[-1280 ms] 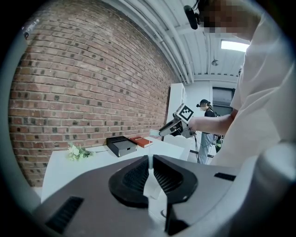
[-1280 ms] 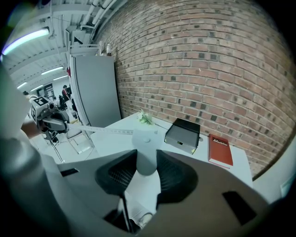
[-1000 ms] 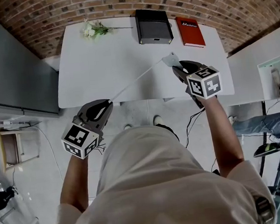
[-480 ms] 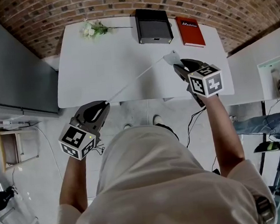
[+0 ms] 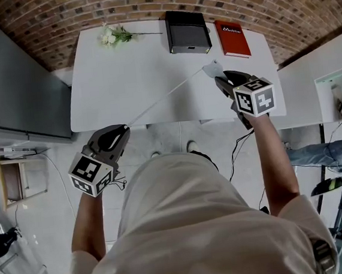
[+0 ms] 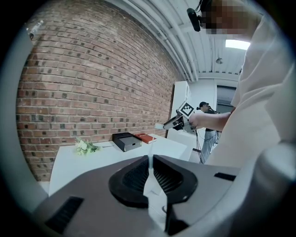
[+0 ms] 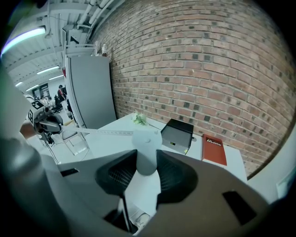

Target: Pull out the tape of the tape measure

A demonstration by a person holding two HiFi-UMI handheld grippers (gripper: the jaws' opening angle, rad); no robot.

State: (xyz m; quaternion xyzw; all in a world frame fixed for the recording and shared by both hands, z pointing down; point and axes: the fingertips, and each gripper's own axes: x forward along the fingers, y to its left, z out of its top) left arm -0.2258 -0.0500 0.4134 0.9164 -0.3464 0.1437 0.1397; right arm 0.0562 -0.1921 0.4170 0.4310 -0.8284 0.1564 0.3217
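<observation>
The white tape measure case (image 5: 212,70) hangs over the right side of the white table (image 5: 111,79), with my right gripper (image 5: 218,78) shut on it. In the right gripper view the case (image 7: 144,150) fills the gap between the jaws of that gripper (image 7: 145,162). A thin white tape (image 5: 167,94) runs taut from the case down-left to my left gripper (image 5: 125,128), which is held off the table's near edge. That gripper (image 6: 150,159) is shut on the end of the tape (image 6: 151,190).
At the table's far edge stand a black box (image 5: 187,32) and a red book (image 5: 232,38), with a sprig of white flowers (image 5: 112,36) to the left. A tall grey cabinet (image 5: 9,77) is left of the table. A brick wall lies behind.
The two grippers have drifted slightly further apart: the left down-left, the right up-right. The stretched tape is a little longer. Both grips are unchanged.
</observation>
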